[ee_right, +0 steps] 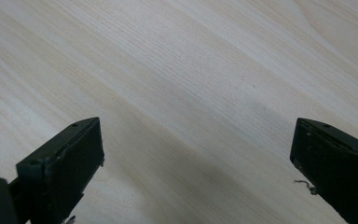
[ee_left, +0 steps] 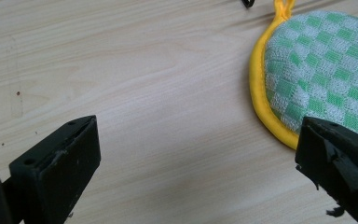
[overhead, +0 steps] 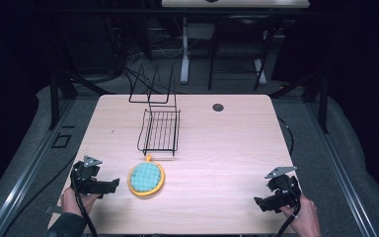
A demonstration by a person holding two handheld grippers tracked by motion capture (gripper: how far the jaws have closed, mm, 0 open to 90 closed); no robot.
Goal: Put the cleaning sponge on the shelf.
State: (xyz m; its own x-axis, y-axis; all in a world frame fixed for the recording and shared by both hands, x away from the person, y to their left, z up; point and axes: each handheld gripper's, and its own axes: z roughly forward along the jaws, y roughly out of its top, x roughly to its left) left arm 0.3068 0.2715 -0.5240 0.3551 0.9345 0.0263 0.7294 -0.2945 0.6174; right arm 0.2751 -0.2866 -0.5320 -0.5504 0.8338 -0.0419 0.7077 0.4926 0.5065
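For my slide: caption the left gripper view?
Open left gripper over the table, beside a green-checked potholder.

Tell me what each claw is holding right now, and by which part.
Nothing is held. The left claw is open over bare table, with the yellow-rimmed pot holder beside one jaw. The right claw is open over bare wood.

You're working at a light wood-grain table [overhead: 227, 148] with rounded corners and a small dark round cap [overhead: 218, 107] set into the top near the far edge. The room around you is pretty dark, most of the light lands on the tabletop. Grey floor [overhead: 325, 143] on both sides, black frame legs [overhead: 54, 98] standing around, and behind there's another table on white legs [overhead: 184, 54] with cables [overhead: 123, 74] trailing underneath.
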